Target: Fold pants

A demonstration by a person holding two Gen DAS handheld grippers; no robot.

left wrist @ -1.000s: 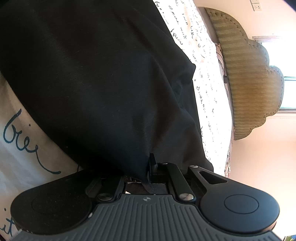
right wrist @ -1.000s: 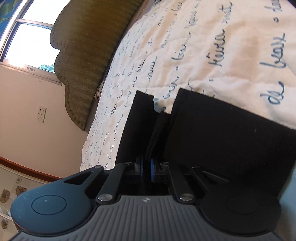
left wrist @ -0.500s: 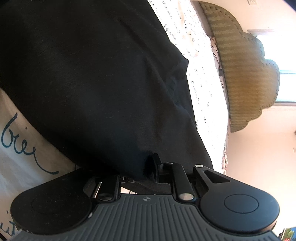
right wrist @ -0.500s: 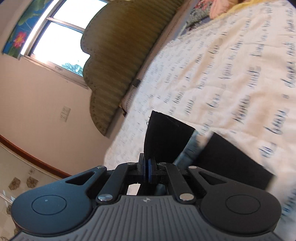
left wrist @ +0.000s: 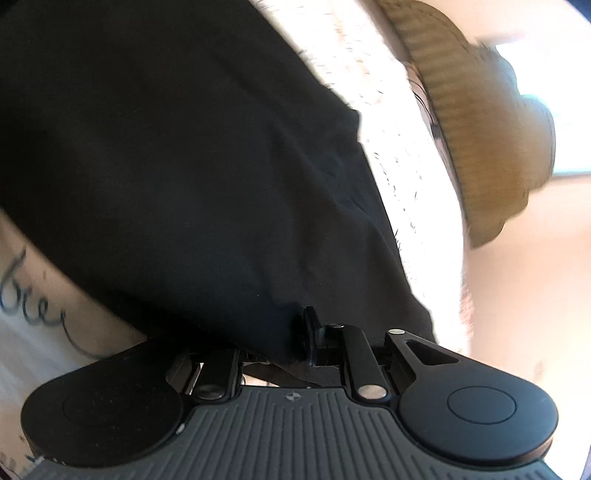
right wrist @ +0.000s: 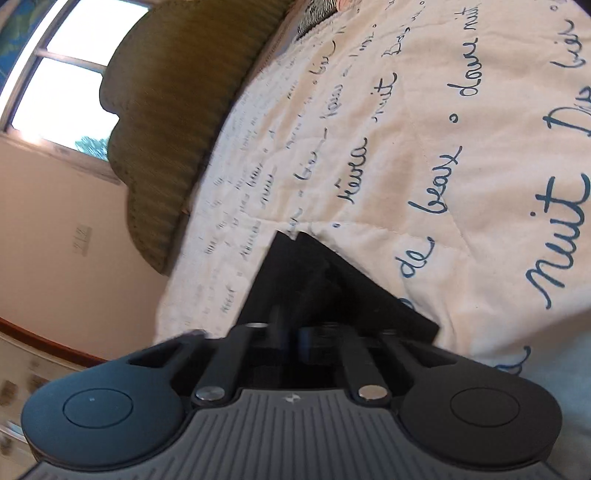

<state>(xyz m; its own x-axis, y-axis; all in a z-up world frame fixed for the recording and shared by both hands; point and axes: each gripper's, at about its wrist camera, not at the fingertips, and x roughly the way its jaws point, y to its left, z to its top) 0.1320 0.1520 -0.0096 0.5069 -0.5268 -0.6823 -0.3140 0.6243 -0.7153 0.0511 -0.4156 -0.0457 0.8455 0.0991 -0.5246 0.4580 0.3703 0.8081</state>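
The black pants (left wrist: 184,166) fill most of the left wrist view, spread on the cream bedspread (left wrist: 391,147). My left gripper (left wrist: 284,347) is at their near edge. Its jaws are closing on a bunch of the cloth, which hides one finger and leaves the other finger (left wrist: 312,328) showing. In the right wrist view a narrow flap of the pants (right wrist: 295,273) rises out of my right gripper (right wrist: 291,332). That gripper is shut on the flap, holding it a little above the bedspread (right wrist: 443,129).
The bedspread carries blue handwriting. An olive scalloped headboard (right wrist: 177,110) stands along the bed's far side, also the headboard (left wrist: 480,129) in the left wrist view. A bright window (right wrist: 55,81) and a pink wall lie behind it. A patterned pillow (right wrist: 317,11) sits at the top.
My right gripper has carried its pants edge across the bed, and the flap now looks narrower. The left view has rolled a little and blurred, with the cloth still in the jaws.
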